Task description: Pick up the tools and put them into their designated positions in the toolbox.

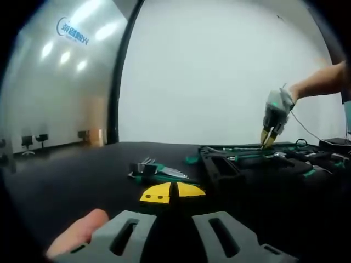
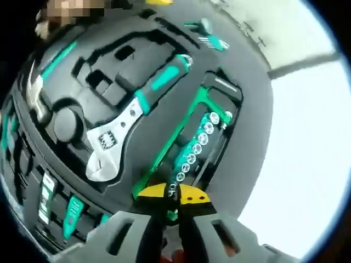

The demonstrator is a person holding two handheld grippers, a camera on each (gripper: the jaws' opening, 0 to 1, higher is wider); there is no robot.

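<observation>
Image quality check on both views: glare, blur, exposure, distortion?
Left gripper view: ceiling lights glare on the glossy wall, white backdrop near blown out, dark table underexposed, strong fisheye bend. Right gripper view: heavily rolled, window area overexposed, adjustable wrench reasonably sharp, right gripper blurred up close.

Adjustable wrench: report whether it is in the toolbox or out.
In. The adjustable wrench lies in a recess of the toolbox foam, beside the socket row.

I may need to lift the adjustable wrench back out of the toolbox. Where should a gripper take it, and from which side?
Grip the adjustable wrench by its green-and-black handle, probably from straight above, jaws across its width. It lies flat in a foam recess, so only the top is open; the handle looks narrower and grippier than the metal head.
</observation>
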